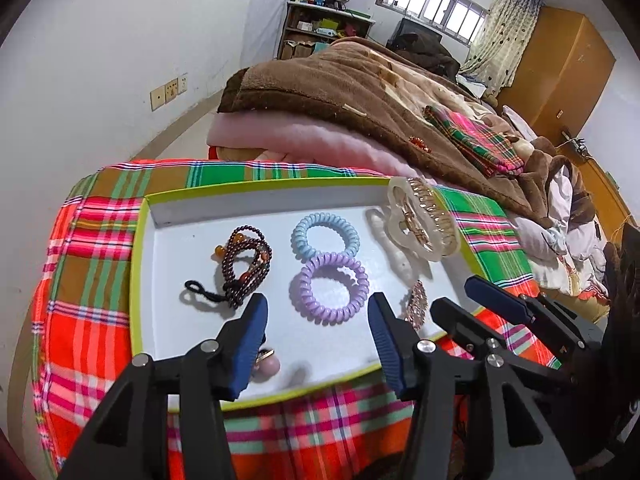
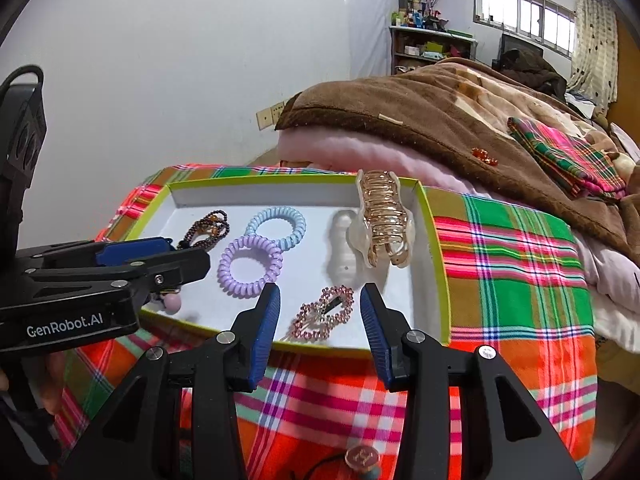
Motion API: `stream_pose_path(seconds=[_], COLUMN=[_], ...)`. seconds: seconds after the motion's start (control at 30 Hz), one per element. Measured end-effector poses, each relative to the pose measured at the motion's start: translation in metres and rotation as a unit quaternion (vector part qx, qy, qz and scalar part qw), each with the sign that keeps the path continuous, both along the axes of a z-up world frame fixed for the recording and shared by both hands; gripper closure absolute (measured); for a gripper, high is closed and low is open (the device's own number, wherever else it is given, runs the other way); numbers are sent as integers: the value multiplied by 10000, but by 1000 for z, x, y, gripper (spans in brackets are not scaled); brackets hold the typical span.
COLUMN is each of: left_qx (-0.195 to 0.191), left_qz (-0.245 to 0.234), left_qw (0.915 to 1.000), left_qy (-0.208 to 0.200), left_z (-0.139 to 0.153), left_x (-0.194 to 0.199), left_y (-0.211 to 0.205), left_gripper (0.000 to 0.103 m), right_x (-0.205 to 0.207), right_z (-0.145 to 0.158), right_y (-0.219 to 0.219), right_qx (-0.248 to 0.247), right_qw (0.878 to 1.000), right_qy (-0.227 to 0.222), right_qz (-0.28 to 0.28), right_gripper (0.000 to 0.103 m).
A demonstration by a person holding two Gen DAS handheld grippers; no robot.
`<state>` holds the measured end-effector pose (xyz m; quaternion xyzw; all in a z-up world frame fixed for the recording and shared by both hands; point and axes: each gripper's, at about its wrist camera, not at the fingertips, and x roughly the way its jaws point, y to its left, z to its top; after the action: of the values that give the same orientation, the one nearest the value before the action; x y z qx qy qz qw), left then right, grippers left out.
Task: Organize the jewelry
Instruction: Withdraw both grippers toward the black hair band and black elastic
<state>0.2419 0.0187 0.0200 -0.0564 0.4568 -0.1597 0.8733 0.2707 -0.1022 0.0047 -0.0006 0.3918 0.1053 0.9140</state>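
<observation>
A white tray with a lime rim point(image 1: 137, 248) point(image 2: 435, 240) lies on a plaid cloth. In it are a dark bead bracelet point(image 1: 236, 256) point(image 2: 208, 224), a blue coil tie point(image 1: 324, 218) point(image 2: 276, 214), a purple coil tie point(image 1: 301, 286) point(image 2: 225, 268), a clear-and-gold claw clip point(image 1: 424, 216) point(image 2: 384, 216), a rhinestone heart clip point(image 1: 416, 304) point(image 2: 324, 312) and a pink ball tie point(image 1: 266, 368) point(image 2: 172, 303). My left gripper point(image 1: 318, 304) point(image 2: 188, 250) hangs open above the purple tie. My right gripper point(image 2: 319, 292) point(image 1: 456, 294) is open above the heart clip. Neither holds anything.
The plaid cloth point(image 2: 512, 264) covers the stand under the tray. Behind it lie a pink and a brown blanket point(image 1: 360, 92) with a small orange piece point(image 1: 418, 143) point(image 2: 484, 156) and a folded plaid cloth point(image 1: 476, 140). A round-button tie point(image 2: 362, 458) lies near me.
</observation>
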Motion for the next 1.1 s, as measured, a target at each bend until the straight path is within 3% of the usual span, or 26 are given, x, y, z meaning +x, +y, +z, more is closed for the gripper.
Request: stream_pose_path(seconds=[0.57,1.1], left_qx=[50,-307], left_qz=[104,285], left_qw=[9990,9987], left_qy=[-437,-290], left_z=[26,5], left_x=[-61,-112], left_y=[4,17], left_gripper=[47,45], right_x=[-58,-95], right_z=[24,-6], right_y=[-24,-66], right_qx=[246,9], right_qw=[9991,9999], right_qy=[-337,-111], right_qz=[-29,-60], right_gripper=[60,58])
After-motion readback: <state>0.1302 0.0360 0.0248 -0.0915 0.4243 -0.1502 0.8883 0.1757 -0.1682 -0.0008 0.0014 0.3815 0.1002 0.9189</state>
